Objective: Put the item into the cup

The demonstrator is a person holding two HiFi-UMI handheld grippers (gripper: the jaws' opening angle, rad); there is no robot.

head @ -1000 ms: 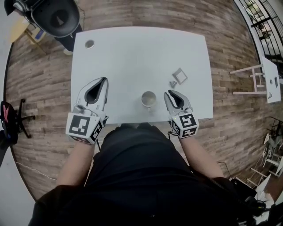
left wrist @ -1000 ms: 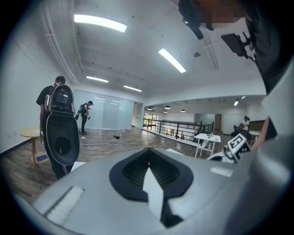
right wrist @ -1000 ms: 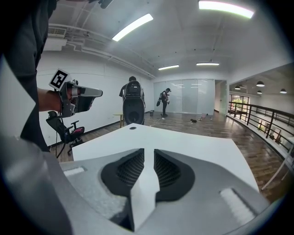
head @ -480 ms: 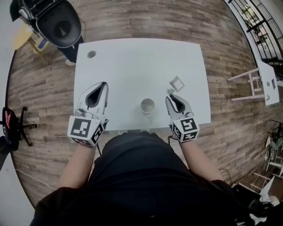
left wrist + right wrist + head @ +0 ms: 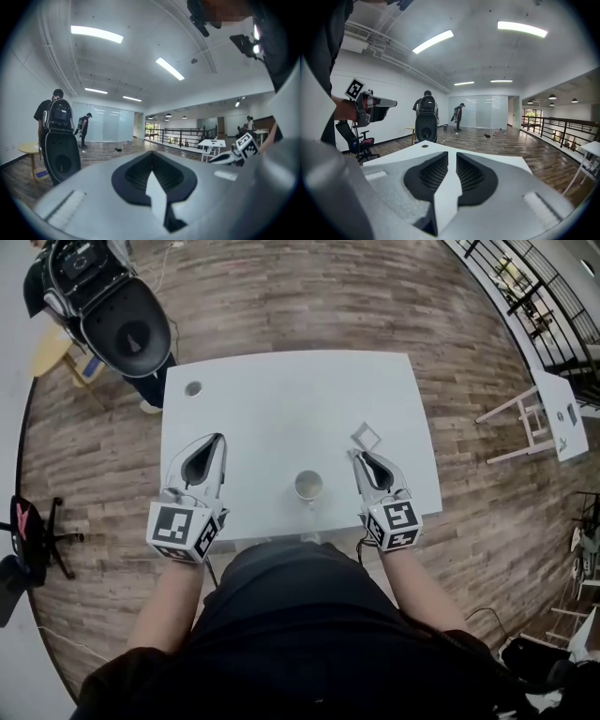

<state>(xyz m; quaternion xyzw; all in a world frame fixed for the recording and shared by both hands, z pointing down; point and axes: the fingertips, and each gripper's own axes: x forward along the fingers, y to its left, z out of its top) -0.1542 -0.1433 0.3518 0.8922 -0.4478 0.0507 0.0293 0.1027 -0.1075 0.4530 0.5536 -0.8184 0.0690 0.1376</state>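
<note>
Right gripper has just been closing its jaws to a thin slit, nothing showing between, and it's crept up beside the square frame since earlier.

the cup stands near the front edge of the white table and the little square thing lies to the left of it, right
Not quite. The square thing lies to the right of the cup, a little further back, as the head view shows. The cup does stand near the front edge of the white table.
</note>
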